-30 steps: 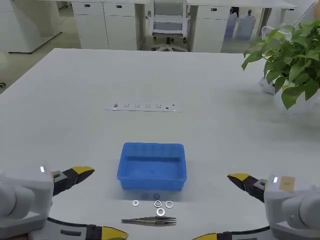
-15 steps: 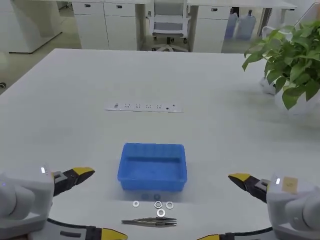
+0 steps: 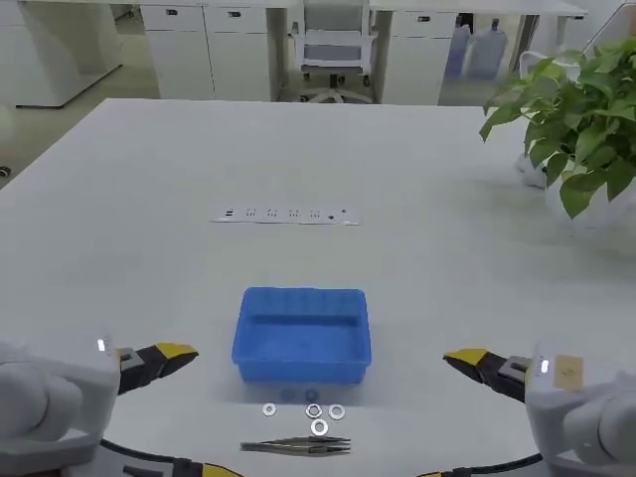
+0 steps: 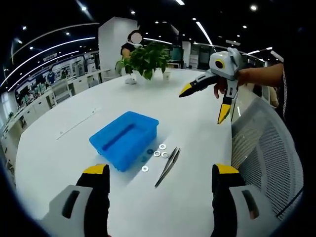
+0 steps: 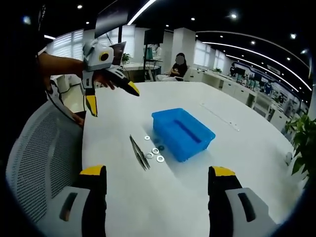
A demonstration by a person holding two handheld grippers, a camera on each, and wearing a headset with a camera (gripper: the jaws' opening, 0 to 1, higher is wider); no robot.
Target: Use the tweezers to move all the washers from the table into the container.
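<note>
A blue container (image 3: 303, 335) stands on the white table near me. Just in front of it lie several small metal washers (image 3: 319, 427) and, nearer still, the tweezers (image 3: 296, 446) lying crosswise. My left gripper (image 3: 199, 409) hovers open to the left of them, my right gripper (image 3: 432, 415) open to the right; both hold nothing. The left gripper view has the tweezers (image 4: 168, 166), washers (image 4: 157, 153) and container (image 4: 124, 138) ahead of its open jaws, with the right gripper (image 4: 201, 107) beyond. The right gripper view has the tweezers (image 5: 139, 152), washers (image 5: 155, 150), container (image 5: 182, 132) and left gripper (image 5: 114, 103).
A power strip (image 3: 283, 214) lies mid-table beyond the container. A potted plant (image 3: 576, 119) stands at the far right edge. An office chair (image 3: 336, 50) and cabinets stand behind the table. A mesh chair back (image 4: 266, 148) is close to the near table edge.
Both grippers have edged slightly inward toward the washers. The container, washers and tweezers lie where they were.
</note>
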